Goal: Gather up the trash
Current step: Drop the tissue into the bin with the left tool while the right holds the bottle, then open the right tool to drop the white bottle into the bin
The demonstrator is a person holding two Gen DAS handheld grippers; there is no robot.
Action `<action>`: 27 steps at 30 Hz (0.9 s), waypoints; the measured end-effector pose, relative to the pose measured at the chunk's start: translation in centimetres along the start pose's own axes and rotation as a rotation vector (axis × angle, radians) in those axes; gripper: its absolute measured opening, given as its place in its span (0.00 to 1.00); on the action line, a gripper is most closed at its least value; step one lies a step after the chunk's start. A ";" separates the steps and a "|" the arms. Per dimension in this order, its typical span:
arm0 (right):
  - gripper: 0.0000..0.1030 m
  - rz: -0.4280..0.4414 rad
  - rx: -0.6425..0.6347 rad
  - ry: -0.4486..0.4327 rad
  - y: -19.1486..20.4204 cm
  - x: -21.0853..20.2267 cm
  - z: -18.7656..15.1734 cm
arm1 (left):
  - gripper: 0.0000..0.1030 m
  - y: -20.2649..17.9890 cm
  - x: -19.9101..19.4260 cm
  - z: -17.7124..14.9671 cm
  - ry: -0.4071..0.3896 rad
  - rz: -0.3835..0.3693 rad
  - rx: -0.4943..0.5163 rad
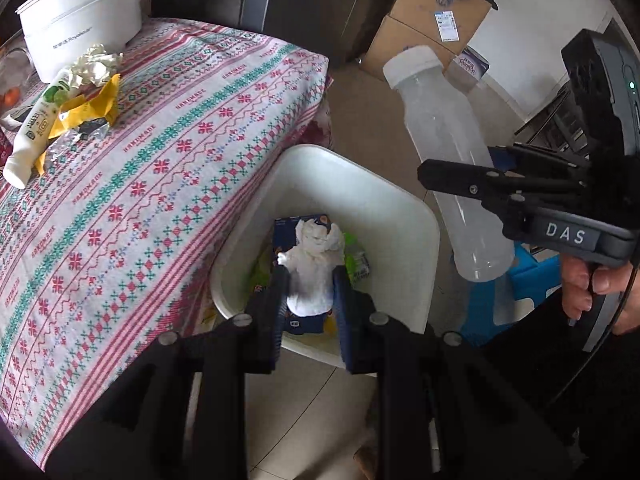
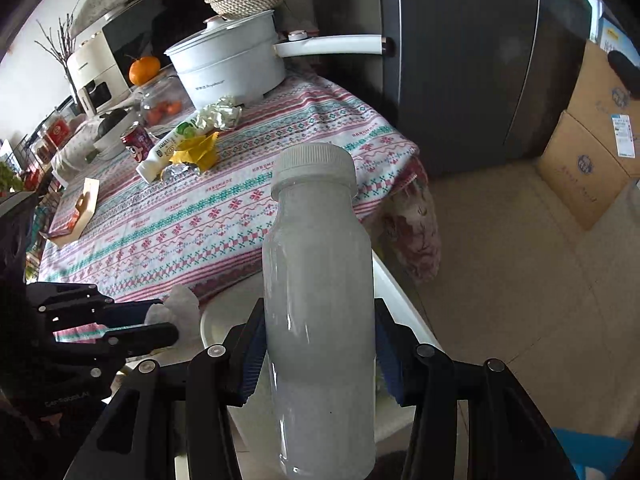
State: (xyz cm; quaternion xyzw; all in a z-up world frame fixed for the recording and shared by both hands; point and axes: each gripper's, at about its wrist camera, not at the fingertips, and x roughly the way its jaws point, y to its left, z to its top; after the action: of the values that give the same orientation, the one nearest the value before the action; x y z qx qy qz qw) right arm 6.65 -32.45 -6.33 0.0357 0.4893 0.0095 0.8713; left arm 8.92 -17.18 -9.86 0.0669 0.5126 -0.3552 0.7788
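While over bin (image 1: 404, 216): table (image 1: 160, 152) alongside.

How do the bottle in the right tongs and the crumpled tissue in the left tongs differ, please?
The bottle is rigid, smooth, capped and large; the crumpled tissue is soft, wrinkled and small. The tissue hangs over the white bin; the bottle is beside it. Both are whitish and gripped.

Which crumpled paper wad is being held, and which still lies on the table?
The white wad between the left gripper fingers, above the bin. The yellowish wad lies beside the pot.
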 end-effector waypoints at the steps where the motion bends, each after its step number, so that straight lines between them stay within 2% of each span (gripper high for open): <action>1: 0.49 -0.003 0.007 0.005 -0.3 0.1 -0.2 | 0.24 -0.2 0.6 0.1 0.010 0.002 0.007; 7: 0.49 -0.006 0.025 0.014 -1.3 0.2 -0.6 | 0.26 -0.4 3.0 0.0 0.054 0.021 0.019; 9: 0.49 -0.001 0.030 0.013 -1.4 0.1 -0.6 | 0.37 -0.1 3.2 -0.1 0.068 0.027 0.013; 11: 0.49 0.002 0.034 0.011 -1.5 0.0 -0.6 | 0.60 0.4 2.9 0.0 0.067 0.034 0.003; 13: 0.49 0.005 0.039 0.011 -1.6 0.0 -0.6 | 0.66 1.0 2.2 0.2 0.052 0.042 -0.016; 22: 0.49 0.005 0.041 0.009 -1.2 0.1 -0.5 | 0.81 4.2 -2.1 -0.1 -0.020 0.089 -0.094; 27: 0.49 -0.003 0.030 0.028 -0.4 0.9 -0.5 | 0.85 6.0 -4.3 -1.1 -0.047 0.143 -0.100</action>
State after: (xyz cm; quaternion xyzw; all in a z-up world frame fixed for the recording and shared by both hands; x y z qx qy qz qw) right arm 6.67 -32.79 -7.44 0.0478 0.5016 0.0012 0.8638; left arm 10.89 -10.15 -8.33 0.0561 0.5053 -0.2739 0.8164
